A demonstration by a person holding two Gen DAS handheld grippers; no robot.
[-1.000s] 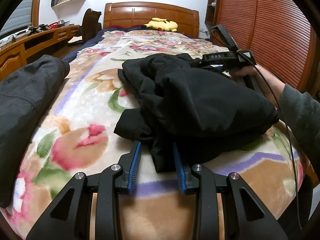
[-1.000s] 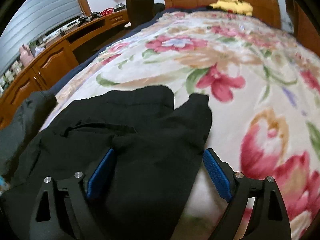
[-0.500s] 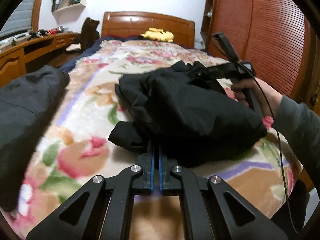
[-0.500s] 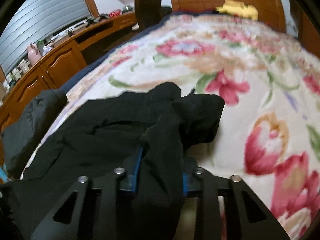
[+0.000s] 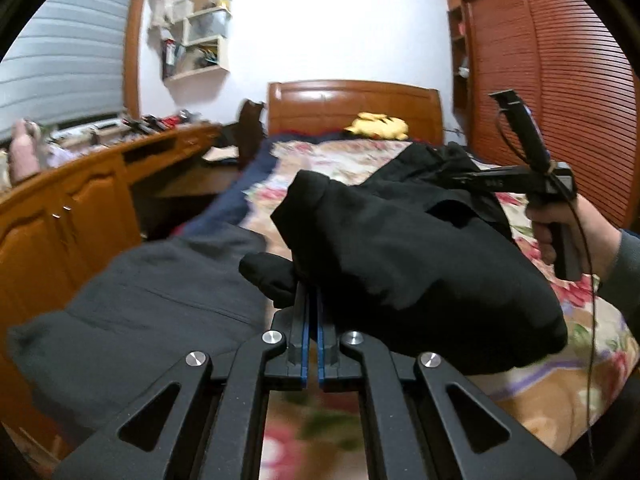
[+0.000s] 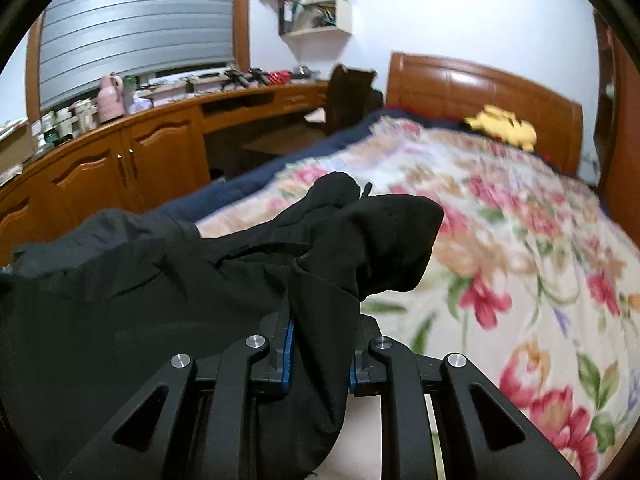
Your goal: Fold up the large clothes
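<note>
A black garment (image 5: 400,264) hangs bunched above the floral blanket (image 5: 580,328), held up at two ends. My left gripper (image 5: 310,292) is shut, pinching the garment's near edge between its blue pads. In the left wrist view the right gripper (image 5: 520,180) sits at the garment's far end in a person's hand (image 5: 560,236), its fingertips buried in cloth. In the right wrist view my right gripper (image 6: 320,312) has its jaws closing on a thick fold of the black garment (image 6: 360,240), and both pads press on it.
A dark grey garment (image 5: 140,312) lies on the bed's left side. A wooden desk with cabinets (image 6: 120,168) and a chair (image 6: 352,96) run along the left. The headboard (image 5: 352,104) and a yellow plush toy (image 6: 504,128) are at the far end, with a slatted wardrobe (image 5: 560,80) on the right.
Both grippers went from open around the black garment to closed on it. Both then rose, lifting the garment off the blanket, and both views tilted up toward the room.
</note>
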